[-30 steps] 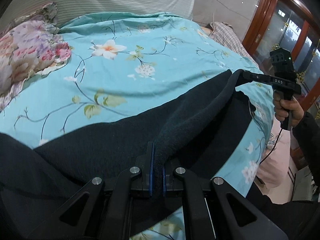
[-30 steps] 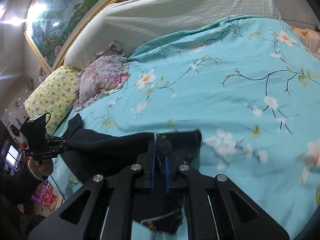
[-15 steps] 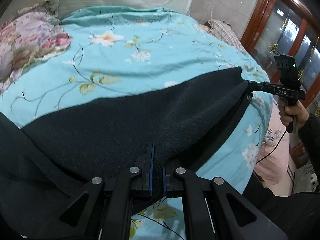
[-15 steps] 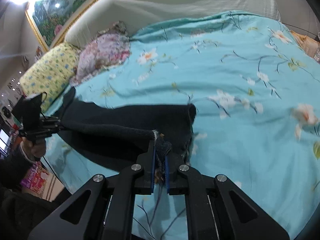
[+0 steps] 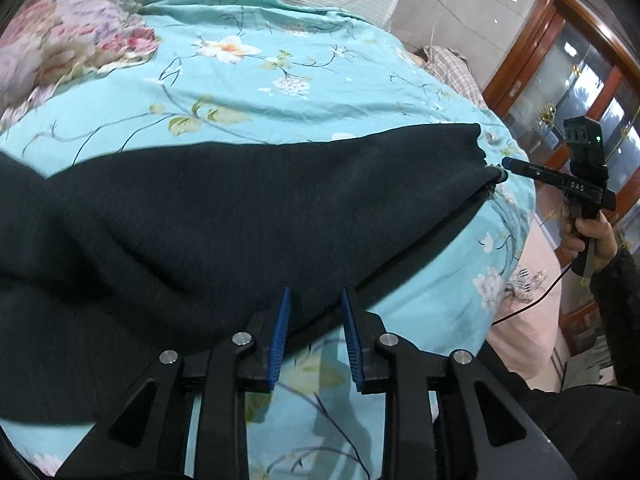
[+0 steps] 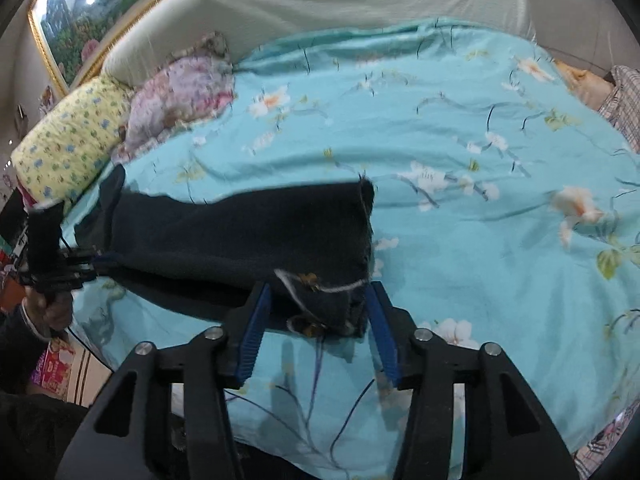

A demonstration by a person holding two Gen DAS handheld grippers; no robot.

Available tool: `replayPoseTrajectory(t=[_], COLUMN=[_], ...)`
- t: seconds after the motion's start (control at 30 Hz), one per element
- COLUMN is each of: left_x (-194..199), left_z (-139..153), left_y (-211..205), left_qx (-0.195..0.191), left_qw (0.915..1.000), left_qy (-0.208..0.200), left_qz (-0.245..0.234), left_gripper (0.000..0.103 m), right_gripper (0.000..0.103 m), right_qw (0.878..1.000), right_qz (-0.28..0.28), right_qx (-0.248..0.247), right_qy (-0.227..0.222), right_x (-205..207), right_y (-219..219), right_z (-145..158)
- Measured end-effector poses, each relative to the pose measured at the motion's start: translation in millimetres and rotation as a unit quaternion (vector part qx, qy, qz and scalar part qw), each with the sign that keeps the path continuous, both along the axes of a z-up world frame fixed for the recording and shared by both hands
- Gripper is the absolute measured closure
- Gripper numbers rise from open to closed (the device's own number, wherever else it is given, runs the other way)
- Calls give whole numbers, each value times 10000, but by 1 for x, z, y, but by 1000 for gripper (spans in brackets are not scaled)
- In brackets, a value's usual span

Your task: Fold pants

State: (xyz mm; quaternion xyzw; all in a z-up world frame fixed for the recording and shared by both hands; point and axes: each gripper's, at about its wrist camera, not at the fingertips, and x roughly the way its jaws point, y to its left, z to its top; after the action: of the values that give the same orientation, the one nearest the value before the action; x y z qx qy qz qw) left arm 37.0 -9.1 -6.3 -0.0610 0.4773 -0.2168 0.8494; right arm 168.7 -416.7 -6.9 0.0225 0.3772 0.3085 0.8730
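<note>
Pants (image 5: 248, 208), dark navy, one pair: laid flat lengthwise along the near edge of a turquoise floral bedspread (image 5: 280, 92). Left gripper (image 5: 314, 332): blue-padded fingers spread apart, straddling the fabric's near edge, gripping nothing. Right gripper (image 6: 318, 328): fingers wide apart either side of the hem end, holding nothing. Pillows at headboard: one pink floral (image 6: 180, 96), one yellow (image 6: 68, 136).
</note>
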Motion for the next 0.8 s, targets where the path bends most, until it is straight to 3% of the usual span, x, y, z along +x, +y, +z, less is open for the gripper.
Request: replayPoseTrajectory(t=[0.17,0.3,0.4,0.57,0.8], left_x=[-12,-15,-14,-6,18], left_z=[11,21,27,37,56], left_y=[17,34,49,81,127], left_qx=[-162,-194,-147,-180,32], left_qw=[9994,9975,9945,9864,9704], left_qy=[-45,-90,-134,-74,122], left_qz=[313,679,1028,1634,2411], left_gripper=[72,57,54,54,40], right_gripper=[52,52,52,52,52], right_qw=[9988,9969,9942,9887,9796], right_qz=[42,422,770,1277,1821], right_qx=[446,609,717,771,849], right_qy=[-217,-251,-208,-160,-24], right_x=[-13,-17,-19,-25,-27], right_y=[8,44,76,121,172], right_z=[19,26,26,24,22])
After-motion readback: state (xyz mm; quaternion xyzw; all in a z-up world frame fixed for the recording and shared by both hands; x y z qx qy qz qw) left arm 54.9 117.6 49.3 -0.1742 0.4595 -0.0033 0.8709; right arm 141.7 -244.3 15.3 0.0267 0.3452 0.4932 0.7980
